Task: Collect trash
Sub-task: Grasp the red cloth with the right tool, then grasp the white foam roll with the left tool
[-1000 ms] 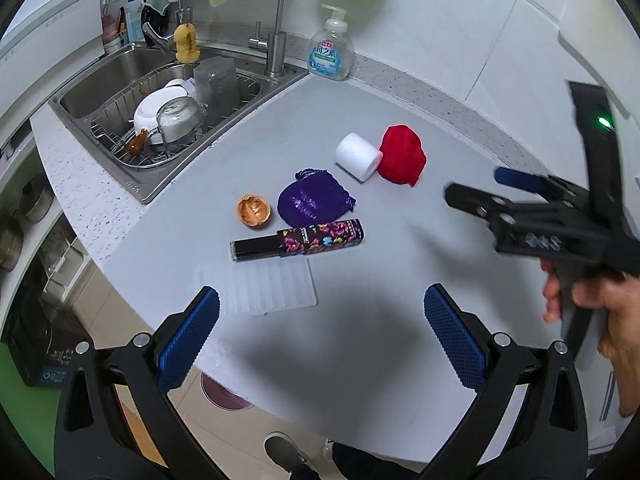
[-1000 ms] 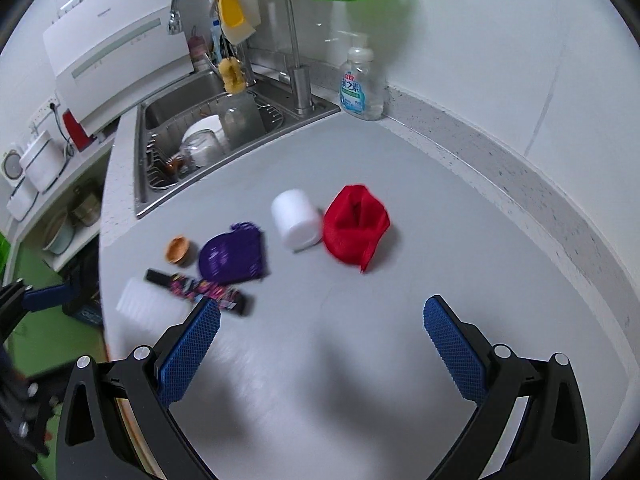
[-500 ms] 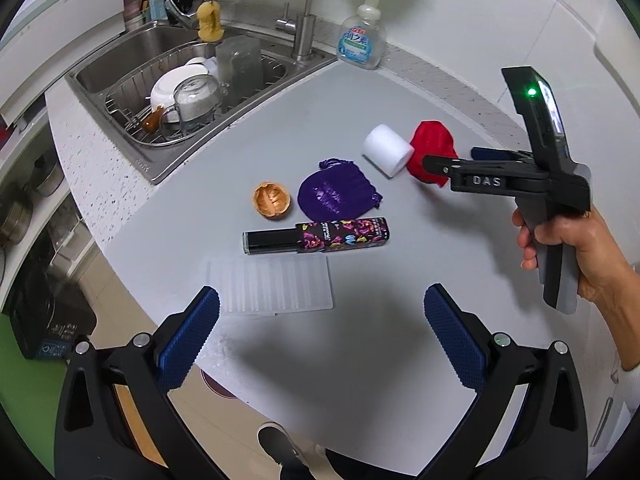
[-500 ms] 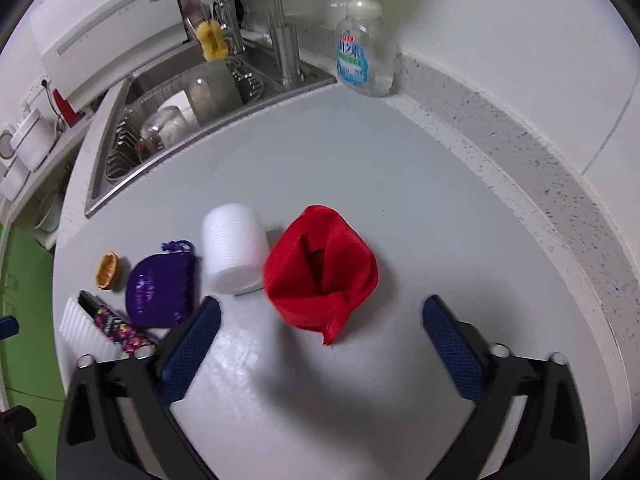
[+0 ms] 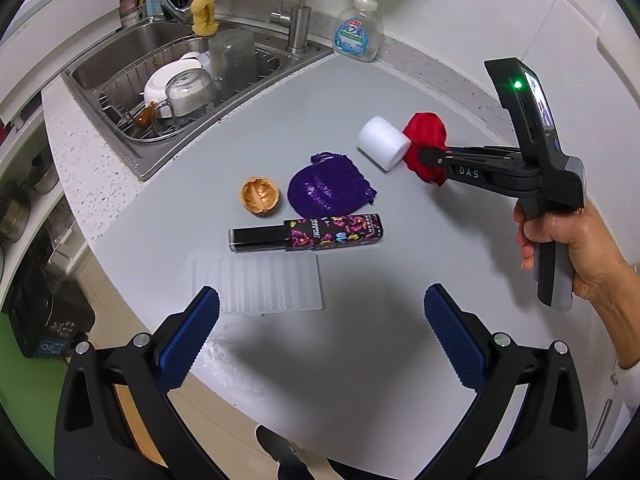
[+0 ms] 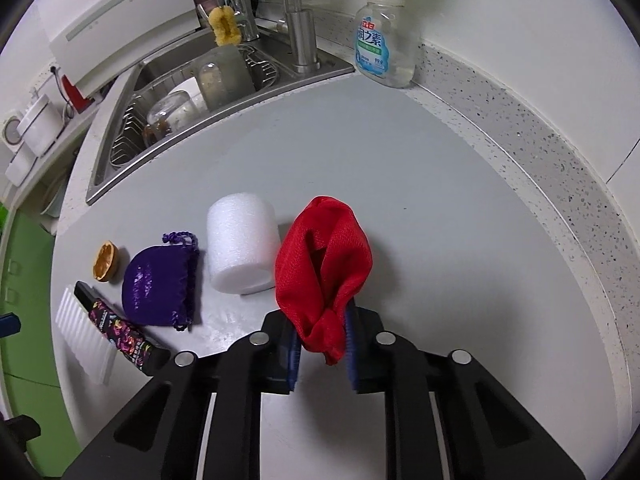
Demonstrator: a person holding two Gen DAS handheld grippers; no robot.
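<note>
Hovering near the counter (image 5: 400,92) edge, the left gripper (image 5: 320,332) is holding its jaws spread and empty; walnut shell (image 5: 259,200), purple pouch (image 5: 328,192), patterned tube (image 5: 308,234) and foam roll (image 5: 382,148) are all lying uncollected.

Pinching the red bag's (image 6: 324,264) near end, the right gripper (image 6: 322,354) is keeping its jaws pressed together on it beside the foam roll; collecting looks barely begun.

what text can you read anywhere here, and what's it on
"DAS": white letters on the right gripper, whose jaws are shut on the red bag.
Blue Chinese characters on the soap bottle label; smaller print below is unreadable.
Patterned box: lettering too small to read.
Sink rim: stamp illegible.
</note>
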